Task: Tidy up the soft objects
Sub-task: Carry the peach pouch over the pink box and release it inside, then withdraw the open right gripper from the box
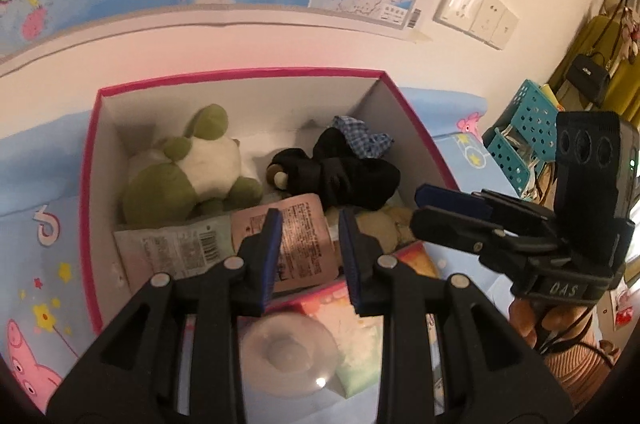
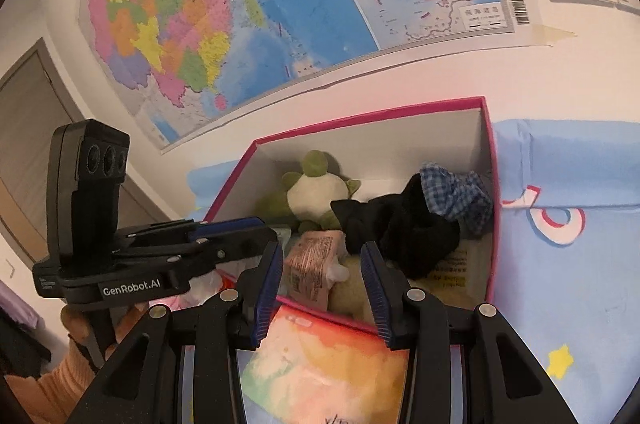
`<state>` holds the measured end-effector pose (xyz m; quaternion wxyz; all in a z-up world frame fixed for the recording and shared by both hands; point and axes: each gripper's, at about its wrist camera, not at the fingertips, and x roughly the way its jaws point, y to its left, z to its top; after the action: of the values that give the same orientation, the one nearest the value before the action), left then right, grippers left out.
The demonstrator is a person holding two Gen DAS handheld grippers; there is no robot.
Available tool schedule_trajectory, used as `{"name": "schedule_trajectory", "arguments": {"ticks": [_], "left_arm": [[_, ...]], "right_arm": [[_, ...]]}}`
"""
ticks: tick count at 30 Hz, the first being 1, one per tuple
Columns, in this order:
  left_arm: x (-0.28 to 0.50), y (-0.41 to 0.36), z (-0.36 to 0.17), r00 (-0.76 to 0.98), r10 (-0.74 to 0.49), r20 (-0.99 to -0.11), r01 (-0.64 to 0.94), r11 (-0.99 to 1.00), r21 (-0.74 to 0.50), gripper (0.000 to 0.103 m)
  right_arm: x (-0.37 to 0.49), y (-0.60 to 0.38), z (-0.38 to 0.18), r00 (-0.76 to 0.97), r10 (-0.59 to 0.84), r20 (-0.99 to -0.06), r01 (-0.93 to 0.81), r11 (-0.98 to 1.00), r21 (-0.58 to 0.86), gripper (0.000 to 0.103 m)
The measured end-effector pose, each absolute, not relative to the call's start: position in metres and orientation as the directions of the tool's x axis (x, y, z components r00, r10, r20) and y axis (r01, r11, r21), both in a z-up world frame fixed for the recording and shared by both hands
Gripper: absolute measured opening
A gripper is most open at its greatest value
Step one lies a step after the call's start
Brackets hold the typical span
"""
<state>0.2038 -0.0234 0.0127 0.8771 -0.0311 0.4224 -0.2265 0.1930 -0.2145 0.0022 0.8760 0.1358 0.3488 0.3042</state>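
Step in hand: both tongs hover above the pink-rimmed box (image 1: 86, 184), which already holds most of the soft things; this looks like a pause between placements.
Left tongs (image 1: 308, 256): spread, nothing between the blue ribbed pads, poised over the box's near edge.
Right tongs (image 2: 322, 288): spread and empty too, above the near right corner of the box.
Box contents: a green-and-white plush dinosaur (image 1: 188, 168) in the far left corner; a black fabric bundle (image 1: 344, 176) with a blue gingham scrunchie (image 1: 360, 136) on it toward the far right corner; flat foil sachets (image 1: 224, 244) along the near side; a pale yellow plush (image 2: 348, 288) beside them.
Still outside: a glossy orange-pink soft pack (image 2: 320, 368) and a translucent round piece (image 1: 286, 352) just before the near edge.
Next move, as judged: lower one pair of tongs onto the soft pack, pinch its thin edge gently, lift it over the rim.
Surface: a blue cartoon-print bedsheet (image 2: 568, 284), smooth cotton by appearance.
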Motion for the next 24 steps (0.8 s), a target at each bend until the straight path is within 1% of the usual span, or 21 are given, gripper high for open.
{"name": "schedule_trajectory", "arguments": {"ticks": [6, 11, 13, 18, 24], "left_arm": [[0.168, -0.024, 0.029, 0.573, -0.455, -0.682, 0.435, 0.874, -0.217, 0.03], [0.132, -0.025, 0.039, 0.571, -0.51, -0.643, 0.497, 0.839, -0.224, 0.036], [0.118, -0.027, 0.037, 0.551, -0.537, -0.638, 0.525, 0.818, -0.236, 0.037], [0.089, -0.039, 0.017, 0.472, -0.581, -0.663, 0.57, 0.775, -0.274, 0.037], [0.068, -0.056, -0.018, 0.388, -0.584, -0.713, 0.573, 0.759, -0.31, 0.037]], "right_arm": [[0.166, -0.229, 0.011, 0.586, 0.636, -0.502, -0.454, 0.771, 0.446, 0.042], [0.137, -0.244, 0.014, 0.577, 0.65, -0.494, -0.478, 0.759, 0.441, 0.043], [0.125, -0.249, 0.012, 0.567, 0.654, -0.502, -0.483, 0.757, 0.441, 0.043], [0.098, -0.26, -0.006, 0.538, 0.642, -0.546, -0.467, 0.766, 0.441, 0.045], [0.075, -0.273, -0.032, 0.513, 0.62, -0.594, -0.41, 0.785, 0.465, 0.045]]}}
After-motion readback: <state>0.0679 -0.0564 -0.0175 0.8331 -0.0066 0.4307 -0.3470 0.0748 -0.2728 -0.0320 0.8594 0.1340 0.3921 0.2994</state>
